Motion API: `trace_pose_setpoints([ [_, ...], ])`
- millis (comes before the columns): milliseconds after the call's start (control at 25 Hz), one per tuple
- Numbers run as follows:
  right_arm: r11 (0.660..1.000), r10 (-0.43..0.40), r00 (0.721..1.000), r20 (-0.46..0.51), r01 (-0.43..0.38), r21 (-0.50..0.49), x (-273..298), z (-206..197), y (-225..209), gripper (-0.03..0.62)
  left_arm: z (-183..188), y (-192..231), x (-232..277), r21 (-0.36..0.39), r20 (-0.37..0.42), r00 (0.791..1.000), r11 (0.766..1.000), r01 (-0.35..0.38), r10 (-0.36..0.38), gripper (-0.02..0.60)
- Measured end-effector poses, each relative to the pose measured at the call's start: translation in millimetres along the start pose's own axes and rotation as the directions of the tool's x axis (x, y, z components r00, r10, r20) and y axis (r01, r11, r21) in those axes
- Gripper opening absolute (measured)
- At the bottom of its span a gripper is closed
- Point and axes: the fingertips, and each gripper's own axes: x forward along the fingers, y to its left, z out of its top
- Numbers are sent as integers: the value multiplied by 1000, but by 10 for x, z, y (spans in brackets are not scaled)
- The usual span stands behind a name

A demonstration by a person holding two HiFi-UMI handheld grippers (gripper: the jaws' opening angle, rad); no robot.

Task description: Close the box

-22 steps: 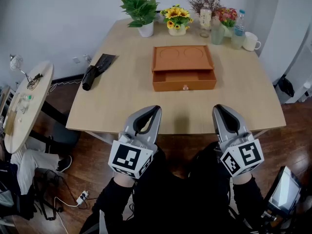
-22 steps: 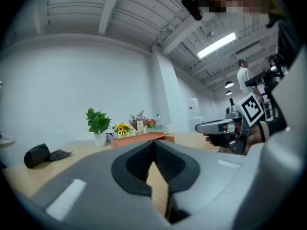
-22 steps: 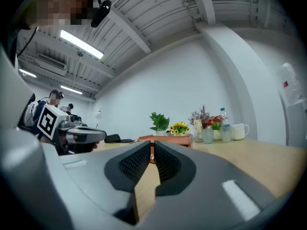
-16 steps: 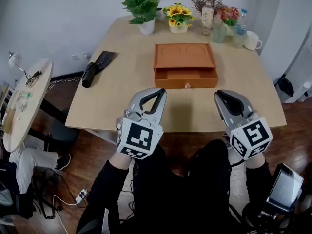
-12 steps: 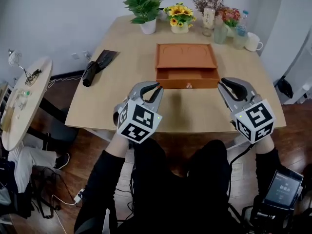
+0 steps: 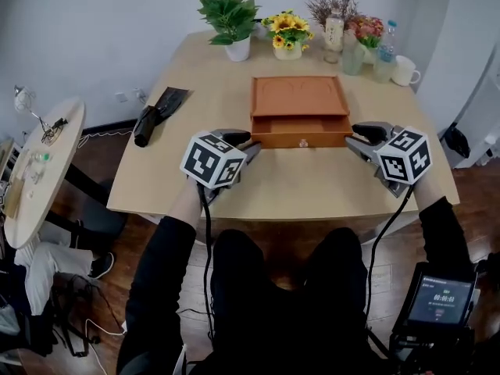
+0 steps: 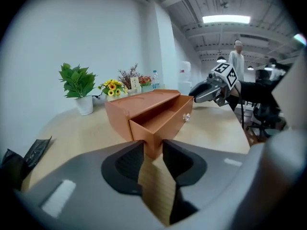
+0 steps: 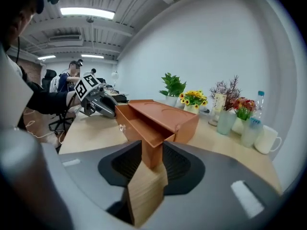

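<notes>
Orange-brown rectangular wooden box [image 6: 299, 96] at the middle of a pale wooden tabletop [image 6: 187, 170], its shallow drawer [image 6: 301, 130] pulled out toward the near edge, with a small clear knob [image 6: 299, 141] on the front. Drawer still open, so nothing of the closing done yet. At the drawer's front left corner, the left gripper [image 6: 247, 145]; at the front right corner, the right gripper [image 6: 355, 137], both grey with marker cubes. Brought up within the last second from below the near table edge, over the lap, to flank the drawer front. Jaws of each partly apart, holding nothing; in each gripper view, a drawer corner lined up with the narrow gap, contact impossible to confirm. Likely meaning: approach finished, ready to press the drawer front back into the box. Farther off along the back edge, a green potted plant [image 6: 229, 18], yellow sunflowers [image 6: 287, 31] in a pot and a white mug [image 6: 404, 69]; at the left, a folded black object [image 6: 152, 114].
</notes>
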Motion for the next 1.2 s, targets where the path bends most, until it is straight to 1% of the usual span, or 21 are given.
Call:
trace_pose_setpoints([
  [40,1000,-18,1000,-3,18,-10,10,5,-8,112,3,12,-1,-3,0,1000,1000,0,0,101],
  [120,999,-43,999,-1,43,-14,13,25,-20,111,11,35,-5,-3,3,1000,1000,-2,3,98],
  [400,996,-87,996,18,87,21,123,42,-91,107,11,156,68,-23,7,1000,999,-29,29,98],
  [520,995,-90,995,40,88,53,150,37,-122,107,8,179,71,-35,17,999,998,-44,45,98],
  [600,996,-75,996,51,72,56,132,0,-92,117,5,187,26,-28,31,998,998,-55,56,101],
  [640,998,-60,997,47,58,39,121,-33,-67,160,-1,197,2,-18,34,998,998,-58,58,114],
  [680,999,-43,998,37,42,15,114,-65,-51,216,-10,212,-15,-5,32,998,998,-57,57,159],
  [720,999,-30,999,27,31,-9,110,-88,-55,261,-20,229,-23,11,25,998,998,-54,54,223],
  [760,999,-25,999,21,26,-26,109,-95,-78,276,-26,244,-19,29,14,999,998,-48,47,259],
  [840,999,-32,999,19,32,-35,120,-73,-157,276,-31,256,30,60,-12,1000,998,-19,20,299],
  [920,1000,-22,1000,10,22,-22,168,-34,-206,276,-15,229,95,75,-25,999,996,40,-38,318],
  [960,1000,-2,1000,1,2,-14,203,-15,-199,287,-6,211,120,80,-31,997,994,71,-69,318],
  [1000,1000,22,1000,-9,-22,-11,236,4,-180,315,-3,201,141,87,-40,995,992,94,-91,318],
  [1080,998,54,998,-26,-55,-28,283,40,-158,324,0,212,183,112,-69,992,987,111,-104,318],
  [1160,997,55,998,-37,-57,-60,307,54,-172,321,6,227,226,143,-92,991,984,108,-95,314],
  [1200,996,50,998,-39,-53,-71,315,48,-177,300,11,228,240,153,-93,992,983,104,-90,312],
])
